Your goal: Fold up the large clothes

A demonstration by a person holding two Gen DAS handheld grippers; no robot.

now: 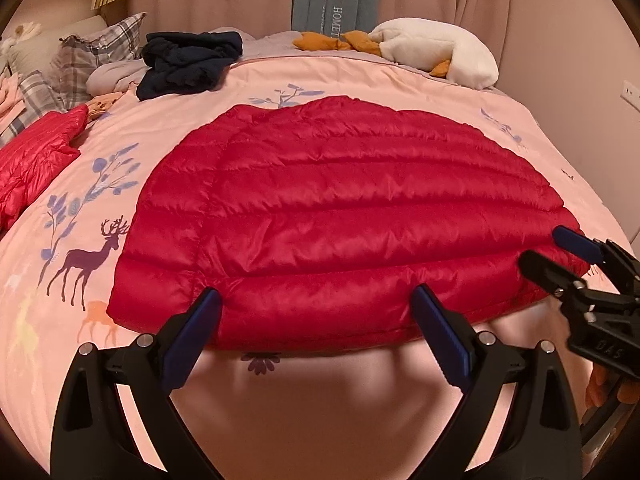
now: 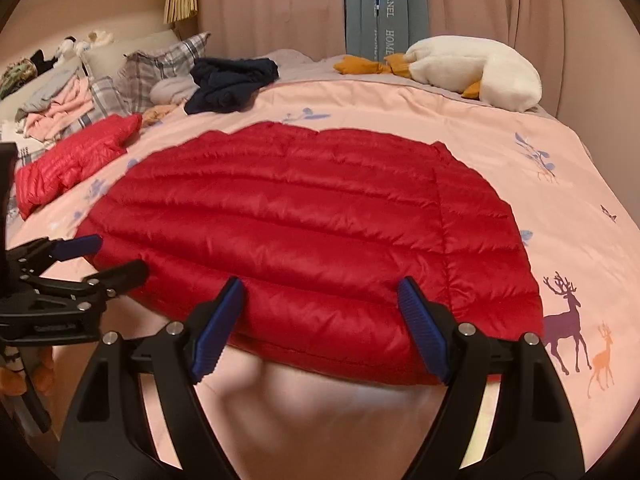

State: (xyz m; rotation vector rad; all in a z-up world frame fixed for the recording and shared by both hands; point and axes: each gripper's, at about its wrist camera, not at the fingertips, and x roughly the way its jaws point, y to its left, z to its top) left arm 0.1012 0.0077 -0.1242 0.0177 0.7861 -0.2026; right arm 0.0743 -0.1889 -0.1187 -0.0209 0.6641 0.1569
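Note:
A red quilted down jacket (image 1: 340,208) (image 2: 304,220) lies spread flat on the pink bedspread (image 1: 132,136) (image 2: 520,152). My left gripper (image 1: 316,292) is open at the jacket's near hem, with a blue-padded fingertip on either side of a stretch of that hem. My right gripper (image 2: 320,282) is open in the same way further to the right along the hem. Each shows in the other's view: the right gripper (image 1: 556,252) at the jacket's right corner, the left gripper (image 2: 108,258) at its left corner. Nothing is pinched.
A second red padded garment (image 1: 36,160) (image 2: 76,160) lies at the left. A dark navy garment (image 1: 188,64), plaid pillows (image 1: 96,52) and a white plush goose (image 1: 436,52) sit along the far side. Pink curtains hang behind the bed.

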